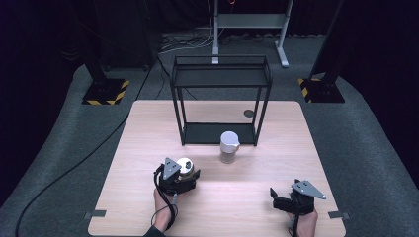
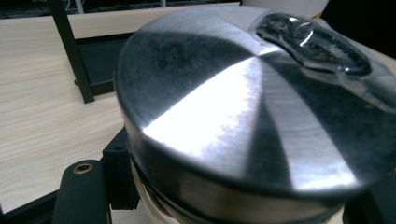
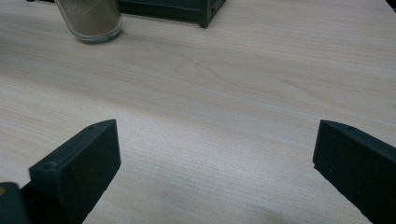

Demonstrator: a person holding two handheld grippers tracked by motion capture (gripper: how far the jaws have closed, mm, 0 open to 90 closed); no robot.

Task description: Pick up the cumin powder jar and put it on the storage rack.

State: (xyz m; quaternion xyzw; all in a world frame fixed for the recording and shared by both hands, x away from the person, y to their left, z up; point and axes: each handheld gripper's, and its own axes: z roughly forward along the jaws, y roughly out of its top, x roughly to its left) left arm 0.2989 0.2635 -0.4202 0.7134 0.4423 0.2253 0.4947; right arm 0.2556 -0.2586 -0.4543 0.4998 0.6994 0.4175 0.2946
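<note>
At the left of the tabletop (image 1: 148, 148), the left gripper (image 1: 184, 174) is clamped on a jar with a brushed-metal lid (image 2: 243, 107) — the jar rides between the jaws, near the front edge. Mid-table, a white-capped spice jar (image 1: 229, 146) stands just before the black wire shelf rack (image 1: 221, 79). At the right, the right gripper (image 1: 284, 200) hovers low — jaws spread wide, holding nothing.

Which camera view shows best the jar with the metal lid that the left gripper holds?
The left gripper view: the jar's shiny metal lid is large and close there, though the body under it is mostly hidden. The high view shows the jar small, half behind the left gripper. In the right gripper view stands another jar.
</note>
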